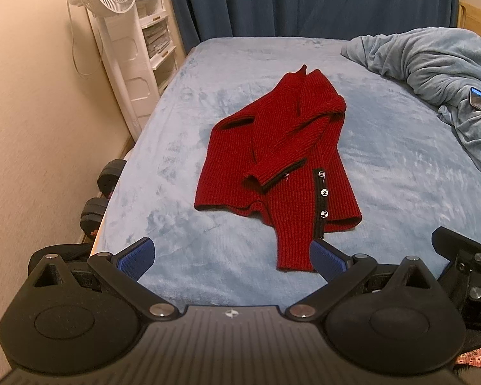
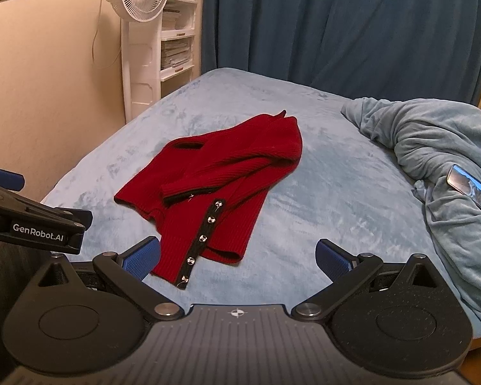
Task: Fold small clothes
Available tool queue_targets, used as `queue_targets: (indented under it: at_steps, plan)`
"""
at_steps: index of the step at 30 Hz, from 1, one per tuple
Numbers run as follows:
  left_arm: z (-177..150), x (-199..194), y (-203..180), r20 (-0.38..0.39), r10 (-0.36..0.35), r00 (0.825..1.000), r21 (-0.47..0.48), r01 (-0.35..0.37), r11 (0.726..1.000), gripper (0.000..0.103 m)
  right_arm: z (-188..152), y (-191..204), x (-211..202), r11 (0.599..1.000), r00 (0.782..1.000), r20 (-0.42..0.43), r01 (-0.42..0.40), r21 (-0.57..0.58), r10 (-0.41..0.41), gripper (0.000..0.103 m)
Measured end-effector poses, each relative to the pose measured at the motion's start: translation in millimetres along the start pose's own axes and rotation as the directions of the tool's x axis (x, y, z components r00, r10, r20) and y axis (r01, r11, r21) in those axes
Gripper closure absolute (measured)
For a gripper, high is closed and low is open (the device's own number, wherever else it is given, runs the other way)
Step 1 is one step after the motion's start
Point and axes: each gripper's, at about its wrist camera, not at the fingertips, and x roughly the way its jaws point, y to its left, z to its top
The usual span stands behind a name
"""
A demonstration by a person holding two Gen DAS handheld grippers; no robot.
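Left wrist view: red cardigan lies just beyond the spread-wide left tool.

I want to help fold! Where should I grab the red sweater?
Grab the red knitted cardigan by its bottom hem corners, coming from the near edge of the blue fleece-covered bed. The hem lies flat and closest to both open grippers; the sleeves are already crossed over its front.

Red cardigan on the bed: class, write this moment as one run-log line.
red cardigan: partly folded, flat on bed | left tongs: open, empty | right tongs: open, empty | phone: on blanket
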Motion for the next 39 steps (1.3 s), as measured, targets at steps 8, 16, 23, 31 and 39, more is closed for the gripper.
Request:
queue_targets:
  at_steps: [8,16,23,31,39]
  plan:
    - [-0.1,0.0,0.0,0.000,0.001,1.000,0.000,-0.001,1.000,0.000,1.9,0.8,1.8,1.000,1.000,-0.005,0.000,-0.006,0.000,0.001]
    - [-0.3,0.2,0.1,-0.001,0.000,1.000,0.001,0.000,1.000,0.000,2.4,1.1,3.1,1.000,1.000,-0.010,0.000,-0.008,0.000,0.001]
    - [-1.8,6.5,1.0,-0.017,-0.002,1.000,0.000,0.002,1.000,0.000,1.0,1.6,8.2,1.000,1.000,-0.024,-0.003,-0.009,0.003,0.001]
    - [3.2,25.3,15.9,-0.050,0.016,0.999,-0.033,-0.018,0.999,0.000,9.9,-4.8,37.5,1.000,0.999,-0.044,-0.012,0.001,0.012,0.001]
    - [12.6,67.5,65.7,-0.147,0.093,0.985,-0.138,-0.113,0.984,0.000,62.1,-19.0,165.6,0.972,0.986,-0.109,-0.105,0.212,0.130,0.001]
